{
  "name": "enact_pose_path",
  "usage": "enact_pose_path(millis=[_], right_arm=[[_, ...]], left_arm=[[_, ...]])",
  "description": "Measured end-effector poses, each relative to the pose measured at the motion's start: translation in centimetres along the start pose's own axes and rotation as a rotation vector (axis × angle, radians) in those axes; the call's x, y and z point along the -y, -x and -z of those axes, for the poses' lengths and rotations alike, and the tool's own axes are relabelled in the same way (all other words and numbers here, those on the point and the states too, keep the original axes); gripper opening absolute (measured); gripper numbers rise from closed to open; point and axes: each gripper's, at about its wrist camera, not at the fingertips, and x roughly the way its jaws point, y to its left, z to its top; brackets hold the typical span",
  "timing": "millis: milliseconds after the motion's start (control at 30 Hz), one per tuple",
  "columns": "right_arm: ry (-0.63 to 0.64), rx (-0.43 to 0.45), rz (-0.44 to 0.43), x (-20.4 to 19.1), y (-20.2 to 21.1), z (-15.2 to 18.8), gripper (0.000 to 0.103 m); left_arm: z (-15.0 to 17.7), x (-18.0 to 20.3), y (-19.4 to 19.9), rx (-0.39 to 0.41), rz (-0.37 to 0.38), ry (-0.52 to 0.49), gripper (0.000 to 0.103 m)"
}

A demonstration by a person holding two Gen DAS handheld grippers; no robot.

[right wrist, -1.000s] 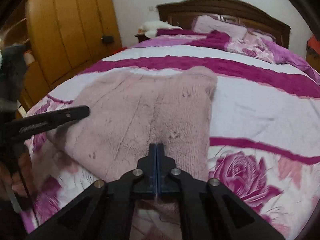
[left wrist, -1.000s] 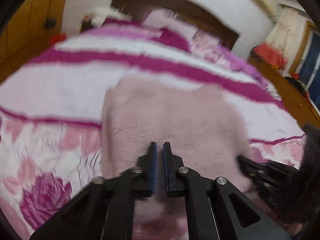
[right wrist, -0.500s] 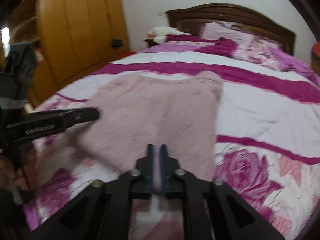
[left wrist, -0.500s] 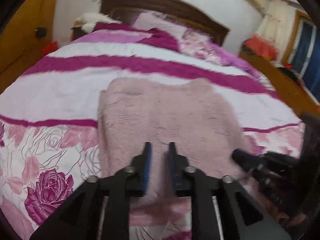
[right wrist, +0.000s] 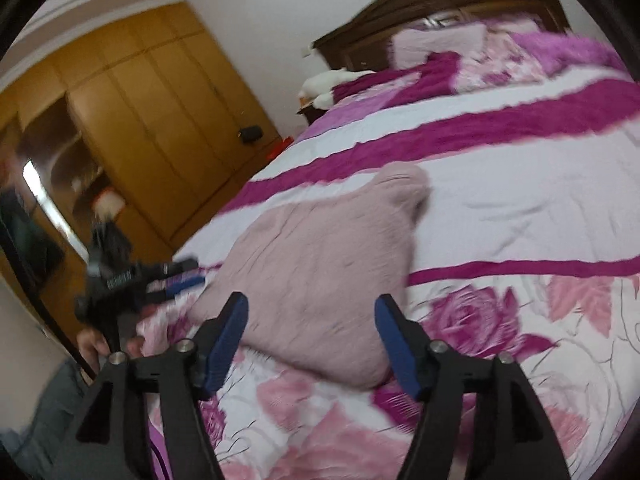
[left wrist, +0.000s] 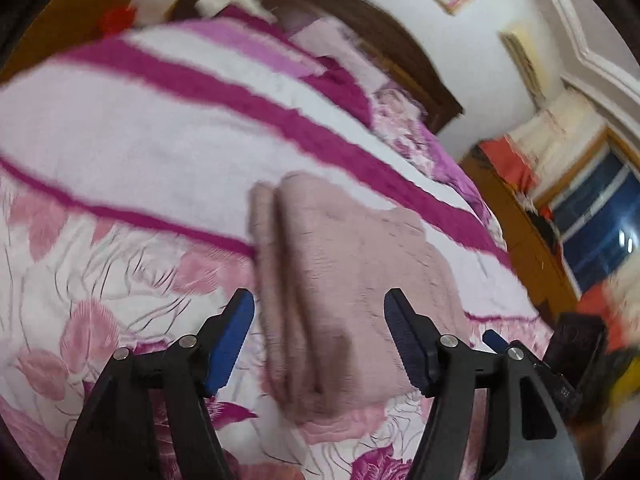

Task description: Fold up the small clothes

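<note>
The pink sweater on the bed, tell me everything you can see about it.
The pink sweater is a pale dusty-pink, fuzzy knit, folded into a compact, roughly rectangular bundle whose stacked layers show along its left edge. It lies flat on the floral-and-striped bedspread. Both open grippers, left and right, hover near it, neither touching.

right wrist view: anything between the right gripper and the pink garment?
Nothing but floral bedspread. In the right wrist view the open right gripper faces the folded pink garment, whose near edge sits between the fingertips.

L gripper (left wrist: 319, 334) jaws wide, empty, above pink garment (left wrist: 352, 280); R gripper (right wrist: 312, 332) same, alongside
</note>
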Motion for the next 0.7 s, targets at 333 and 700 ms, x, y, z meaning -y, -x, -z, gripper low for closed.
enact_pose_path(millis=[333,700], right_arm=[[-0.221,-0.112,-0.005,8.4,-2.6,1.0,0.076],[-0.311,-0.171,-0.145,8.2,-8.2,-0.9,0.080]], left_arm=[[1.3,-2.1,-3.2,-0.172,-0.014,0.066,0.054],[-0.2,-1.6,-6.5,-0.225,0.195,0.113,0.054]])
